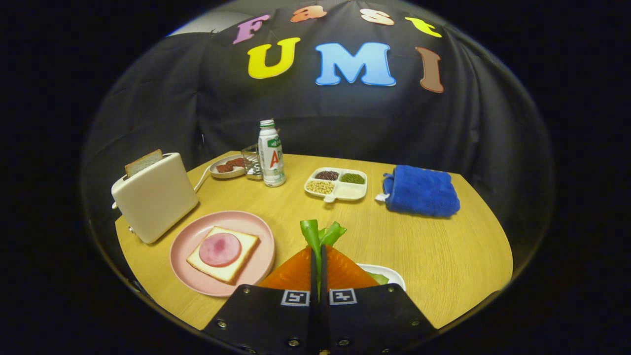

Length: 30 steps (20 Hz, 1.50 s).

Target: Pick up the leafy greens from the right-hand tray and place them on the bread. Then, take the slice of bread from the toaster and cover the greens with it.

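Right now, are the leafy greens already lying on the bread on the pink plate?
No, the leafy greens are pinched in the shut gripper, while the bread on the pink plate carries a round pink slice.

Leafy greens [321, 235] pinched upright between closed tongs [319, 256]. Bread slice [224, 253], topped with round pink ham, flat on pink plate [192, 236]. Second slice [143, 162] upright in cream toaster [157, 199].
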{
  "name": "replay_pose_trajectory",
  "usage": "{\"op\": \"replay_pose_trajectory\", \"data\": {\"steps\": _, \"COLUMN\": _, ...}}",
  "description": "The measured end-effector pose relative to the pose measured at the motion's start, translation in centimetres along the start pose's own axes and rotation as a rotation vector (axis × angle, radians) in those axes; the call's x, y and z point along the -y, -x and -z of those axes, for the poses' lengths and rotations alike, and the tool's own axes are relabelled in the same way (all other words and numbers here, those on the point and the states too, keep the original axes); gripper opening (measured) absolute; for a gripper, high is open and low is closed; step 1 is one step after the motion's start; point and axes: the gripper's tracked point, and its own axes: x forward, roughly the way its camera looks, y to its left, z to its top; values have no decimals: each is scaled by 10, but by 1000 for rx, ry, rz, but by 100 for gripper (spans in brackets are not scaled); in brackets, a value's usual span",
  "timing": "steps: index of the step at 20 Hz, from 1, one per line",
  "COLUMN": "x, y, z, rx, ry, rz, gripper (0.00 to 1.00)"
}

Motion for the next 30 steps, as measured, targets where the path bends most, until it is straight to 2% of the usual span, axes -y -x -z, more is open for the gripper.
{"op": "replay_pose_trajectory", "data": {"steps": 7, "x": -104, "y": -27, "z": -18, "rx": 49, "ry": 72, "rz": -162, "gripper": 0}}
{"op": "replay_pose_trajectory", "data": {"steps": 11, "x": -132, "y": -46, "z": -14, "rx": 56, "ry": 97, "rz": -178, "gripper": 0}}
{"op": "replay_pose_trajectory", "data": {"steps": 18, "x": -163, "y": -62, "z": 20, "rx": -23, "ry": 121, "rz": -214, "gripper": 0}}
{"op": "replay_pose_trajectory", "data": {"steps": 20, "x": -167, "y": -63, "z": 24, "rx": -32, "ry": 136, "rz": -217, "gripper": 8}}
{"op": "replay_pose_trajectory", "data": {"steps": 23, "x": -168, "y": -60, "z": 20, "rx": -10, "ry": 149, "rz": -206, "gripper": 27}}
{"op": "replay_pose_trajectory", "data": {"steps": 24, "x": -169, "y": -60, "z": 17, "rx": -4, "ry": 150, "rz": -208, "gripper": 39}}
{"op": "replay_pose_trajectory", "data": {"steps": 25, "x": -170, "y": -58, "z": 15, "rx": 4, "ry": 151, "rz": -207, "gripper": 62}}
{"op": "replay_pose_trajectory", "data": {"steps": 26, "x": -171, "y": -56, "z": 12, "rx": 11, "ry": 147, "rz": -209, "gripper": 65}}
{"op": "replay_pose_trajectory", "data": {"steps": 28, "x": -173, "y": -53, "z": 5, "rx": 27, "ry": 131, "rz": -209, "gripper": 65}}
{"op": "replay_pose_trajectory", "data": {"steps": 30, "x": -177, "y": -49, "z": -3, "rx": 44, "ry": 114, "rz": -217, "gripper": 71}}
